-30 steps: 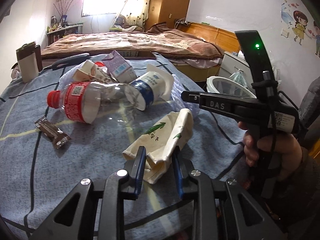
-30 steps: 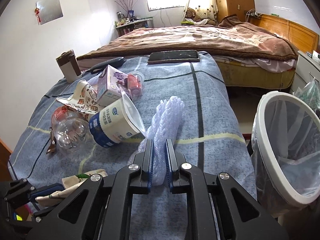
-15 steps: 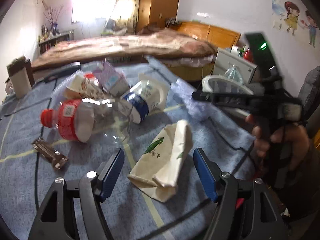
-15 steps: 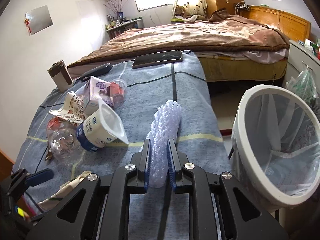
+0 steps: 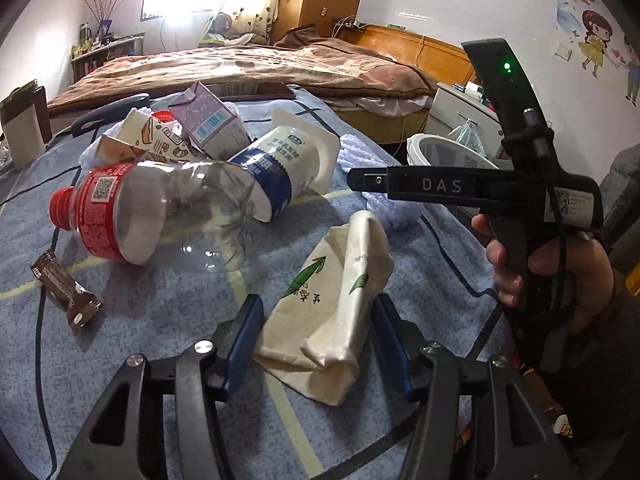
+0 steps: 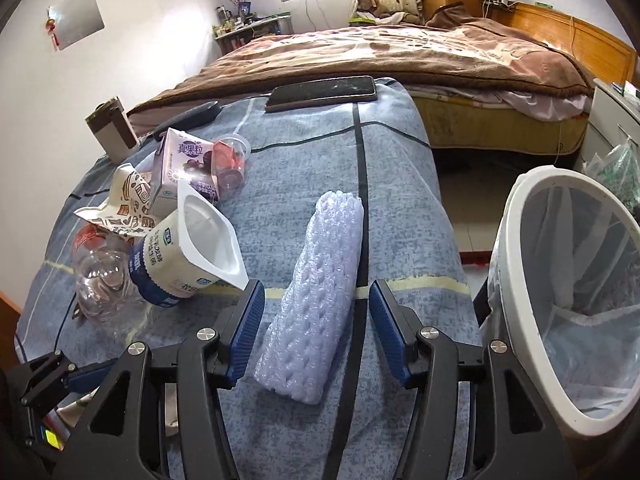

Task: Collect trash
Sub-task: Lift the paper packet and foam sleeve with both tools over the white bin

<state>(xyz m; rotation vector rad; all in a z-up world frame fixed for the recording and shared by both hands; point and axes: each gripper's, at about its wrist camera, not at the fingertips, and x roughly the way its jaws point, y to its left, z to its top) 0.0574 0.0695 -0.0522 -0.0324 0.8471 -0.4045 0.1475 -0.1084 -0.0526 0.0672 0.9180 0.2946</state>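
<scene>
My left gripper [image 5: 318,336] is open, its blue pads on either side of a crumpled cream paper bag [image 5: 334,300] with green print lying on the blue cloth. My right gripper [image 6: 314,328] is open around a white foam net sleeve [image 6: 320,292] that lies on the cloth. The white bin [image 6: 576,320] with a clear liner stands to the right of the table. More trash lies in a pile: a clear bottle [image 5: 152,208] with red cap, a blue-and-white yoghurt cup [image 5: 288,168], a purple carton [image 5: 208,120], a patterned paper cup [image 5: 152,140] and a brown wrapper [image 5: 66,290].
A phone [image 6: 322,94] and a dark case [image 6: 188,118] lie at the table's far edge. A small box [image 6: 110,128] stands far left. A bed [image 6: 400,52] is beyond. The right gripper's body [image 5: 500,188] crosses the left wrist view.
Both grippers have opened. The left let go of the paper bag and the right let go of the foam sleeve, which lies on the cloth.
</scene>
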